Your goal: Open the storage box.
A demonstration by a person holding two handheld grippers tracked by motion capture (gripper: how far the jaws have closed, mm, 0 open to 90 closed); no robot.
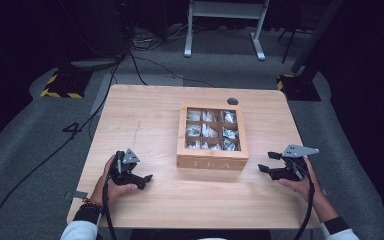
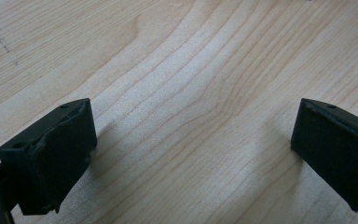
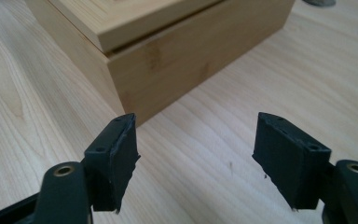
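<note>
Tea box shut at mid-table, both grippers standing off with jaws spread.

The wooden tea box [image 1: 213,137] sits just right of the pale wood table's [image 1: 145,115] centre, "TEA" on its near face, white sachets visible through its windowed lid. Left of the box, the left gripper [image 1: 145,181] hovers over bare grain, jaws wide, pinching nothing; right of it, the right gripper [image 1: 266,162] faces the box corner, jaws apart. Beyond: grey carpet, cables, white frame legs [image 1: 225,30].

The word "TEA" stands in pale capital letters on the front wall of the wooden box [image 1: 212,163], the side facing the person, on the desk between the left claw [image 1: 147,180] and the right claw [image 1: 268,162]. No other writing can be read.
</note>
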